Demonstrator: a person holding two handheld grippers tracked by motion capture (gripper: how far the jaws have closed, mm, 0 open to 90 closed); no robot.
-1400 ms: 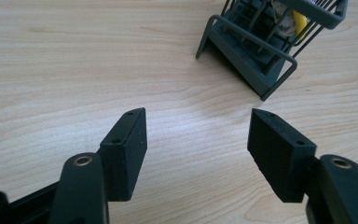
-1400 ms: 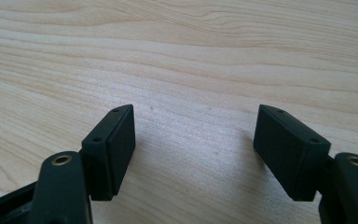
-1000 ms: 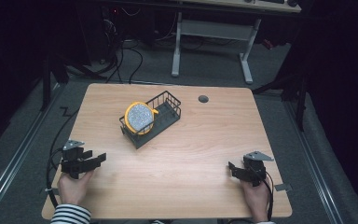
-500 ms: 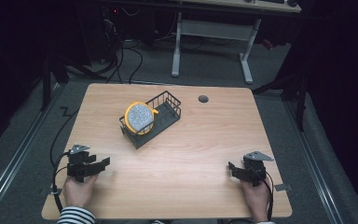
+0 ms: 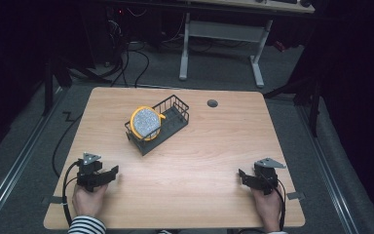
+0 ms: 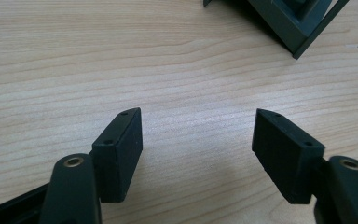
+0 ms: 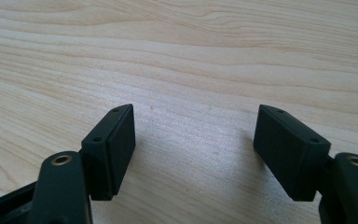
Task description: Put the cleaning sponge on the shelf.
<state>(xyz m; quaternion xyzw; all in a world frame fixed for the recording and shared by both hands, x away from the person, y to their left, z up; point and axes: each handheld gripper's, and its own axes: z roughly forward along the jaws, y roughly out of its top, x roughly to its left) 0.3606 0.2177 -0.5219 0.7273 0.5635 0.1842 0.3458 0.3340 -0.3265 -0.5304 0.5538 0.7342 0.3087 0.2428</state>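
both claws are seen low over the table (image 5: pixel 214 161), each one held in a hand at the near edge. left gripper (image 5: pixel 108 174) is found at about 8 o'clock of the tabletop, and its jaws are spread wide apart; they have just been opening further, and nothing is caught between them. in the left gripper view only bare wood grain is seen between the two black pads (image 6: pixel 121 151). right gripper (image 5: pixel 243 176) is placed at about 4 o'clock, its jaws also wide apart, and bare wood is seen between them in the right gripper view too. the two claws are kept well apart from each other.

further out, at about 11 o'clock from the table centre, a black wire basket (image 5: pixel 176 113) is set at a slant on the wood. a round yellow-rimmed object (image 5: pixel 145 122) with a grey speckled face is stood upright in the basket's near-left end. one dark corner of the basket (image 6: pixel 289 23) is seen at 1 o'clock in the left gripper view, well apart from the pads. a small dark round grommet (image 5: pixel 212 103) is seen near the far edge, at about 12 o'clock.
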